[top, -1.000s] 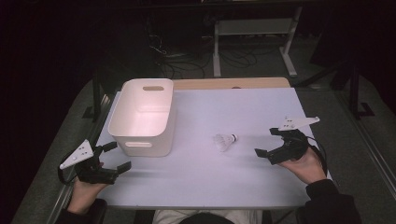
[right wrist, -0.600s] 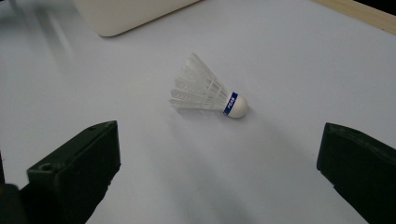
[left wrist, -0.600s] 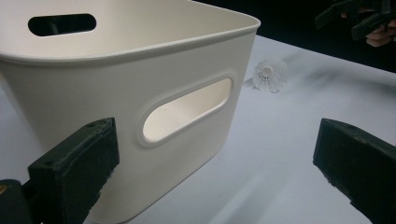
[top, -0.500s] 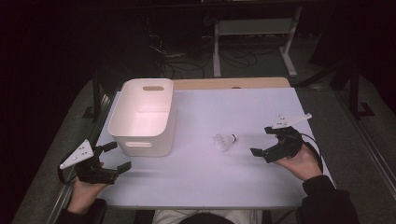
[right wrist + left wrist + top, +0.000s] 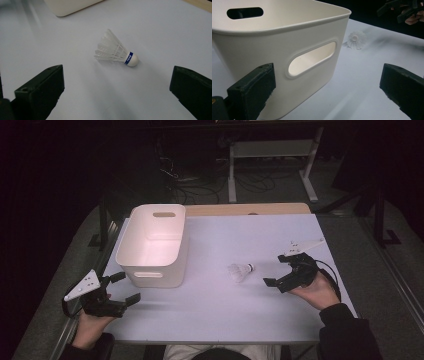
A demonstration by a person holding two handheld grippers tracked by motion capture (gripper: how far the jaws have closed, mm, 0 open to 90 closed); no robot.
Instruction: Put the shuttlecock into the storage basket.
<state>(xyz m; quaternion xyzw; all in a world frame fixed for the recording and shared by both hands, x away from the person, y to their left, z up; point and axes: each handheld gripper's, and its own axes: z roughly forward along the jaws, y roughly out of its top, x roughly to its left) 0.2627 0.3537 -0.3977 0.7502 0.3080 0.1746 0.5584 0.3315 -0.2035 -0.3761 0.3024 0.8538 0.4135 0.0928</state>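
Black fingers of the right gripper (image 5: 276,271) gape wide, empty, toward the shuttlecock (image 5: 240,271).

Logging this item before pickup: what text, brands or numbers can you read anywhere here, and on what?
White letters on the blue band of the shuttlecock, in the right gripper view: too small and blurred to read for sure.
Bin: no text or label seen.
Table: none.
Right gripper and left gripper: no readable marks.

White shuttlecock (image 5: 116,53) with a blue band; cream bin (image 5: 152,245); pale lilac table (image 5: 240,315).
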